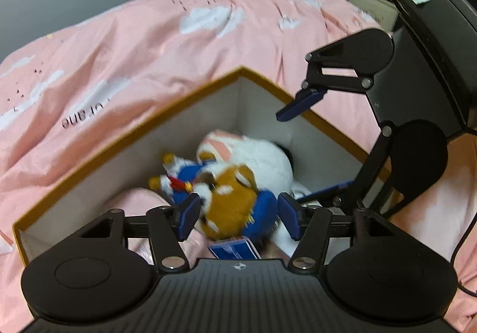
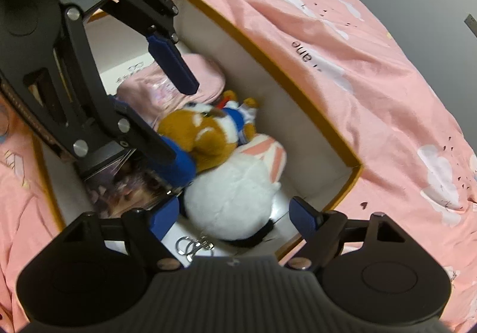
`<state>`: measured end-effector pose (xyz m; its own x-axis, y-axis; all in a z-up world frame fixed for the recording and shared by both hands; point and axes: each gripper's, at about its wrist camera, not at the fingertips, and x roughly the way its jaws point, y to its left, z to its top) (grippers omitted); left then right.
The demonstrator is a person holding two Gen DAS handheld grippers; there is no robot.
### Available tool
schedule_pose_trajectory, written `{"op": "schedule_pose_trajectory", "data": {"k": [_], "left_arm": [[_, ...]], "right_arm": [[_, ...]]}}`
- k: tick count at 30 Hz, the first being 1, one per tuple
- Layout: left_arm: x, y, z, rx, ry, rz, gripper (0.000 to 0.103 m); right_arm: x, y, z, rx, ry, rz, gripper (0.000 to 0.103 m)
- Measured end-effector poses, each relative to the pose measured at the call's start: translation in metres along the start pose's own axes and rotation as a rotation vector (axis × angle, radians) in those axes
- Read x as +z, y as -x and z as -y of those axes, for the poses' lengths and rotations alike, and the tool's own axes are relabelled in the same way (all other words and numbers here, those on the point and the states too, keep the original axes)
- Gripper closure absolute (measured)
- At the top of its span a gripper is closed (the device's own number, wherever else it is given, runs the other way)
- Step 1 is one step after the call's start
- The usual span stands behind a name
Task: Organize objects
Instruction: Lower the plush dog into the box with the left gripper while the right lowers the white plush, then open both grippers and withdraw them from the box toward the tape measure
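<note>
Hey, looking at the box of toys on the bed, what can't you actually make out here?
- Left wrist view: the blue card is cut off by the left gripper body; its print is blurred.
- Right wrist view: the picture book is partly hidden by the left gripper.
- Right wrist view: the white plush shows no face.
- The box floor lies mostly under the toys.

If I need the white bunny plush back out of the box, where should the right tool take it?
Likely from straight above, across the white bunny plush's round body. It lies low in the box, body bulging upward and free, while its pink-striped ears are wedged against the brown plush. The right tool already hangs open over it.
</note>
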<state>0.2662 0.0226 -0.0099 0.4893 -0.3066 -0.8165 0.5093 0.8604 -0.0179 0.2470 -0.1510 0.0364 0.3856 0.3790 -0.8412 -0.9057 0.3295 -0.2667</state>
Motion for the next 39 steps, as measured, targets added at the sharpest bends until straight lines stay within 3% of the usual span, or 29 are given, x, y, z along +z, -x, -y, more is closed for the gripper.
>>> {"op": "schedule_pose_trajectory", "data": {"k": [2, 9, 13, 17, 22, 30, 39], "left_arm": [[-0.002, -0.008, 0.005, 0.038, -0.008, -0.023, 0.041], [-0.004, -0.019, 0.003, 0.107, 0.003, -0.033, 0.05], [0.0, -0.021, 0.004, 0.125, -0.041, -0.071, 0.053], [0.0, -0.028, 0.014, 0.158, -0.11, -0.106, 0.053], [-0.006, -0.038, 0.016, 0.168, -0.102, -0.118, 0.054], [-0.012, -0.023, 0.012, 0.139, -0.07, -0.057, 0.047], [-0.02, 0.031, 0.025, 0.124, -0.022, 0.096, 0.042]], "right_arm": [[-0.001, -0.007, -0.006, -0.01, 0.016, -0.014, 0.032], [-0.002, -0.028, -0.02, -0.08, 0.077, -0.032, 0.035], [0.0, -0.033, -0.02, -0.11, 0.081, -0.043, 0.051], [-0.001, -0.034, -0.018, -0.118, 0.072, -0.037, 0.054], [0.0, -0.043, -0.016, -0.113, 0.03, -0.037, 0.055], [-0.001, -0.028, -0.016, -0.112, 0.005, -0.021, 0.054], [-0.014, 0.052, -0.019, -0.101, -0.2, 0.108, 0.045]]}}
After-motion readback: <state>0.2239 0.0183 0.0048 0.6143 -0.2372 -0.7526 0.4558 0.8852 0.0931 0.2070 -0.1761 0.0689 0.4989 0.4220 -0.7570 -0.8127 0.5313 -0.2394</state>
